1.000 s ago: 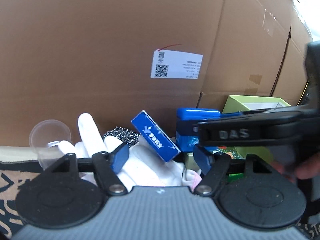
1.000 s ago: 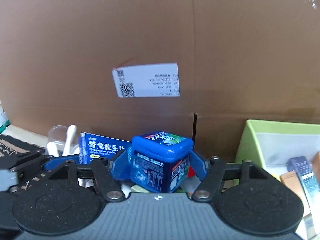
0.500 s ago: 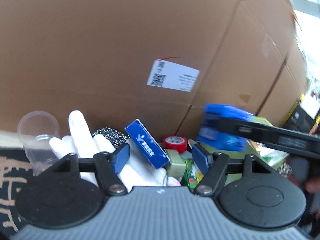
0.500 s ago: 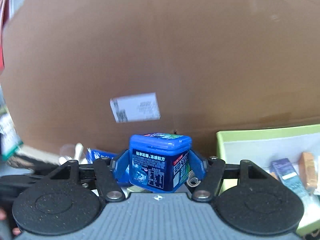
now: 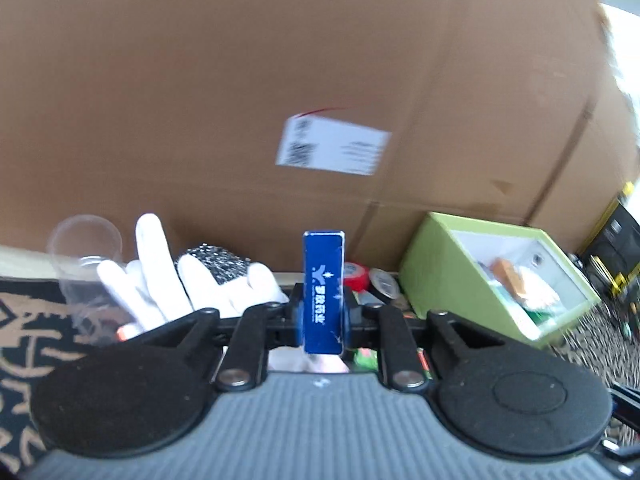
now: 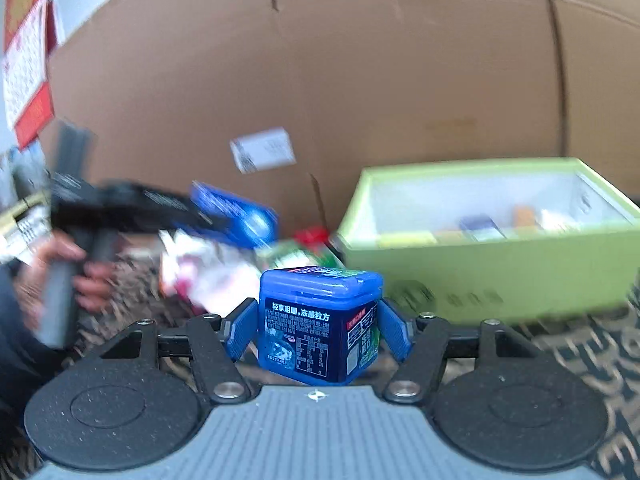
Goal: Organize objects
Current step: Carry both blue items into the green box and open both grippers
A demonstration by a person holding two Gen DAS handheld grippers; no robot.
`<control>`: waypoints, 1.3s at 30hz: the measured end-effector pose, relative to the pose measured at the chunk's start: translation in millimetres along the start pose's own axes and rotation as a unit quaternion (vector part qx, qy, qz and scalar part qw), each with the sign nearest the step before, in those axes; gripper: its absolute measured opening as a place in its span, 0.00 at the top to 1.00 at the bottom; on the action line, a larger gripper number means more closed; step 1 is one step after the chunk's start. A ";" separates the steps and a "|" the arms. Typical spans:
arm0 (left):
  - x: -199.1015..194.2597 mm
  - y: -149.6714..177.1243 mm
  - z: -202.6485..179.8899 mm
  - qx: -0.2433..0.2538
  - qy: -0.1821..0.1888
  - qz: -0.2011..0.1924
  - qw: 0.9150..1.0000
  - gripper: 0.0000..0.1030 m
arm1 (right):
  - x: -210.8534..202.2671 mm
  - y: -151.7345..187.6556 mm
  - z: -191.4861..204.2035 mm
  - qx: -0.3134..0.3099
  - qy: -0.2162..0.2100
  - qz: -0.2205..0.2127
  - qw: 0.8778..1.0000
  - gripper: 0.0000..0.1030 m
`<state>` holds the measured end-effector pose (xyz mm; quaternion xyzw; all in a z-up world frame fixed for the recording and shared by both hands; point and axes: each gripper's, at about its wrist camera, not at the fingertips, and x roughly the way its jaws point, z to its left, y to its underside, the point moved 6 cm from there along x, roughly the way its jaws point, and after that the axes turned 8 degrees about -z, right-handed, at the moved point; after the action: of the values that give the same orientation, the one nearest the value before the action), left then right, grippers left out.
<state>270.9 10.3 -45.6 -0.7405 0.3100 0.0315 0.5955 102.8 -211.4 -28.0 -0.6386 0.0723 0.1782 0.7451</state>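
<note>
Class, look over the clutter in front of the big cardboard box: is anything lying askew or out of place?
Yes. The clear plastic cup lies tipped on its side at the left, beside the white glove, whose fingers stick up rather than lying flat. A steel scourer is wedged behind the glove. The green box sits tilted, open side facing the camera.

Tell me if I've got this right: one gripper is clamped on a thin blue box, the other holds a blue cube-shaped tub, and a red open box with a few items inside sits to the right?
Nearly. The open box is light green, not red, as both wrist views show. The rest stands: the left gripper is clamped on the thin blue box, and the right gripper holds the blue tub.
</note>
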 end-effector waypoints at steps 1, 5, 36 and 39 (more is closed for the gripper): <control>-13.0 3.4 -7.1 0.005 0.009 -0.004 1.000 0.85 | -4.2 7.3 -3.8 -0.001 0.007 0.006 1.000 0.33; -64.9 27.7 -28.5 0.001 0.050 -0.002 0.999 0.84 | -18.6 25.7 -13.2 -0.006 0.021 0.016 1.000 0.33; -92.7 126.3 -60.1 0.097 0.002 0.086 0.992 0.83 | -24.9 53.5 -1.2 -0.042 0.079 0.025 0.996 0.43; -92.6 120.1 -68.7 0.086 0.024 0.082 0.993 0.84 | -29.1 49.7 -4.8 -0.028 0.069 0.023 0.997 0.43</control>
<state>114.5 -24.5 -90.8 -0.6592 0.3858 0.0361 0.6445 58.6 -215.1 -65.1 -0.6685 0.1329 0.1527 0.7157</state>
